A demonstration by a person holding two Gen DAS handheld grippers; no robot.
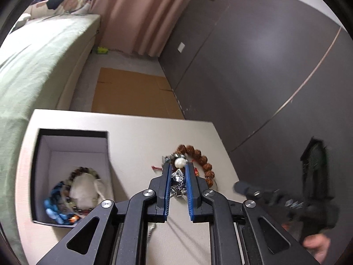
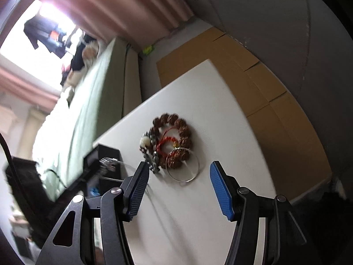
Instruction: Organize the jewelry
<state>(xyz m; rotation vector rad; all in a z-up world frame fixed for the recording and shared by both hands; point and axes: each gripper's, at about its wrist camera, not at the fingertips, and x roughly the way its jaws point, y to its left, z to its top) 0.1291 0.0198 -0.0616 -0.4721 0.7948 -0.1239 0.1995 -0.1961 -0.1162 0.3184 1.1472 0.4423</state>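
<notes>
Silver chain piece (image 1: 177,182) clamped between the blue pads of the left gripper (image 1: 178,170), long axis running along the fingers, tail trailing back under them; one white bead (image 1: 180,162) just past the fingertips. One brown bead bracelet (image 2: 172,140) flat on the white table (image 2: 209,101), one red cord loop (image 2: 165,146) inside it, one thin metal ring (image 2: 183,167) overlapping its near edge. Right gripper (image 2: 177,169) with jaws apart, empty, ring between the tips. One black box (image 1: 72,132) left of the clamped chain, several bracelets inside, among them one blue (image 1: 53,207).
</notes>
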